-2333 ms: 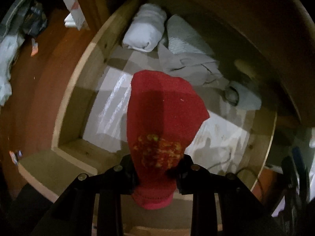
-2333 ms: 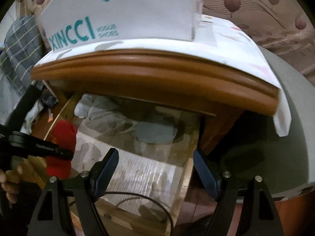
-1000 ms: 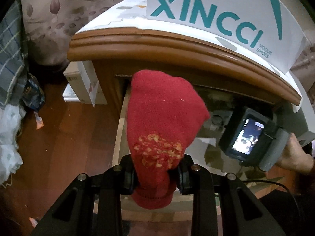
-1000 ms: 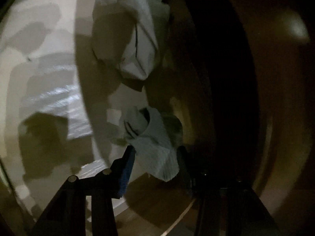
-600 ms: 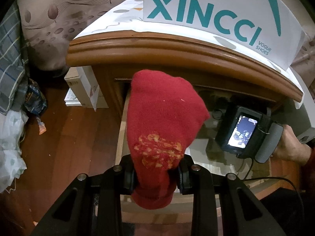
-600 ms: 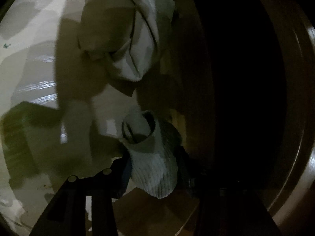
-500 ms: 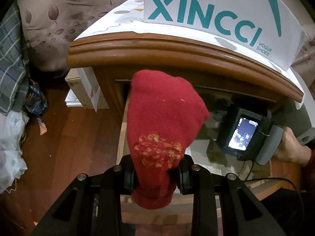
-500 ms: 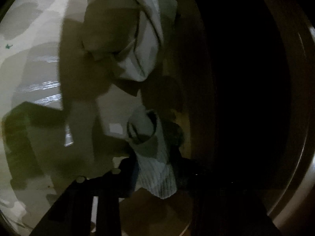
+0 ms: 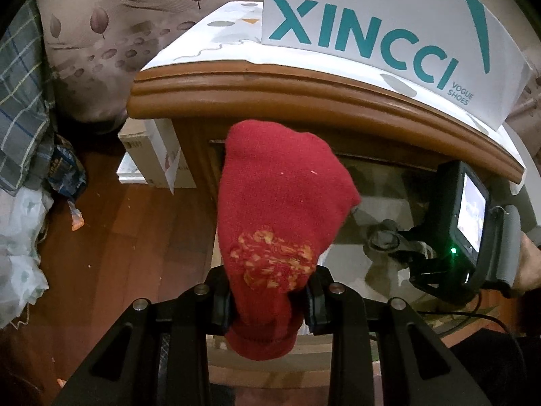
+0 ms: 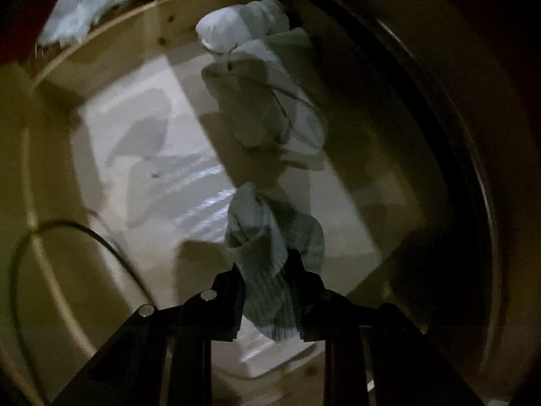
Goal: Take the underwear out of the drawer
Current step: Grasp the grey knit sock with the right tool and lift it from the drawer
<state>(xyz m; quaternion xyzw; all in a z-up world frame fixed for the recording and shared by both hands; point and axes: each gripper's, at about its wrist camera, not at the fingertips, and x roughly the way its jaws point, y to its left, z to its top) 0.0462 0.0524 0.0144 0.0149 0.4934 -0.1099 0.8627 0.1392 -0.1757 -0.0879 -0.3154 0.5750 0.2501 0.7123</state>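
My left gripper point(image 9: 268, 299) is shut on a red knitted garment point(image 9: 280, 216) with a yellow pattern and holds it up in front of the wooden nightstand. My right gripper point(image 10: 267, 291) is shut on a pale blue-grey ribbed piece of underwear point(image 10: 270, 253) and holds it above the lined floor of the open drawer point(image 10: 57, 125). The right gripper's body with its small screen point(image 9: 473, 223) shows in the left wrist view over the drawer. A bundle of white and grey clothes point(image 10: 260, 84) lies at the drawer's back.
A white XINCCI shoe box point(image 9: 389, 30) stands on the nightstand top point(image 9: 304, 91). A cardboard box point(image 9: 155, 155) and a plastic bag point(image 9: 20, 237) sit on the wooden floor at the left. A black cable point(image 10: 67, 230) runs over the drawer's front edge.
My right gripper has closed on the blue-grey piece and lifted it off the drawer floor, pulling back. The left gripper holds the red garment in about the same place.
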